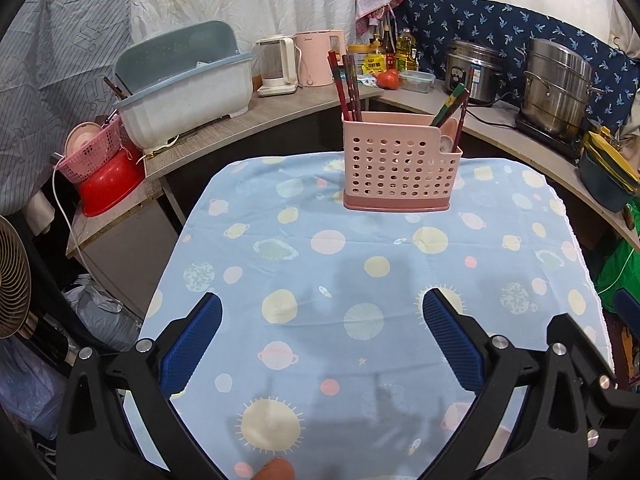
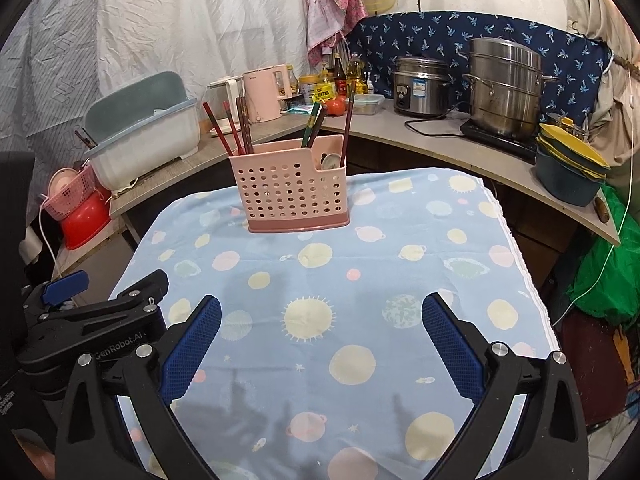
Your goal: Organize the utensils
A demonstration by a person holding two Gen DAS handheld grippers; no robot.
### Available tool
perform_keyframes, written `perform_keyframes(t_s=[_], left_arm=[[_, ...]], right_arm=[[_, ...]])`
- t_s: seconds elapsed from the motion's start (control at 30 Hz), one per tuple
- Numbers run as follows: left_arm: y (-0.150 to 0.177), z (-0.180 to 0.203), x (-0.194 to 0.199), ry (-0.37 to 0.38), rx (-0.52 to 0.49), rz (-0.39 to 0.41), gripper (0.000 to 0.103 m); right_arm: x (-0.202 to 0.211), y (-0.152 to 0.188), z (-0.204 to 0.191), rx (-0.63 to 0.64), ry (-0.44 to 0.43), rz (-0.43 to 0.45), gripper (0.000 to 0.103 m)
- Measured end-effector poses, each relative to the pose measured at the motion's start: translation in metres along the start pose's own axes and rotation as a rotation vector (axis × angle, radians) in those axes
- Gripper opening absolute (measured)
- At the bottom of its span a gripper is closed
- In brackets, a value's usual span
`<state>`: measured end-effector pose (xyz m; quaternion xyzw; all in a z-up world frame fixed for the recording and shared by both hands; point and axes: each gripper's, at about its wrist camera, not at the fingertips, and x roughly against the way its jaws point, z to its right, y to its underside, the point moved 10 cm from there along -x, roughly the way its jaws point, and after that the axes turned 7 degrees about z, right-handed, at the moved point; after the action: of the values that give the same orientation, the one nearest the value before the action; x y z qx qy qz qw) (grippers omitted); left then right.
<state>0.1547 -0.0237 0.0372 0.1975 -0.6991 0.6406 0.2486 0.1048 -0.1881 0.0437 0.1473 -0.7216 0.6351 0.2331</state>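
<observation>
From the left wrist camera, the left gripper [image 1: 322,312] hangs over the near half of a table covered by a blue cloth [image 1: 400,280] printed with planets and suns, its blue-padded jaws spread wide with nothing between them. A pink perforated holder [image 1: 400,168] stands upright near the far edge of the table, well apart from the gripper. Dark red chopsticks [image 1: 349,88] lean in its left compartment; green and red chopsticks [image 1: 450,108] and a spoon [image 1: 446,144] sit in the lower right compartment. A fingertip [image 1: 274,469] shows at the bottom edge of the picture, and part of the right gripper [image 1: 626,306] shows at the table's right edge. From the right wrist camera, the right gripper [image 2: 321,314] likewise hangs over the near part of the cloth [image 2: 400,280], jaws released and empty. The holder [image 2: 292,188] stands near the far left corner of the table, with red chopsticks [image 2: 226,130] on its left side and green and red ones [image 2: 316,124] plus the spoon [image 2: 330,161] on its right. The left gripper [image 2: 108,292] sits at the table's left edge, beside the right one, its jaws apart. On the counter behind stand a steel pot [image 2: 502,92] and a rice cooker [image 2: 420,86].
</observation>
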Motion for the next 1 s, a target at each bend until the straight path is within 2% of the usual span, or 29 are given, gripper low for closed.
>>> perform_keyframes(t_s=[1.0], left_arm=[[0.0012, 0.0004, -0.0011, -0.010, -0.010, -0.002, 0.096]], right_arm=[[-0.0075, 0.0034, 0.0067, 0.007, 0.033, -0.012, 0.097]])
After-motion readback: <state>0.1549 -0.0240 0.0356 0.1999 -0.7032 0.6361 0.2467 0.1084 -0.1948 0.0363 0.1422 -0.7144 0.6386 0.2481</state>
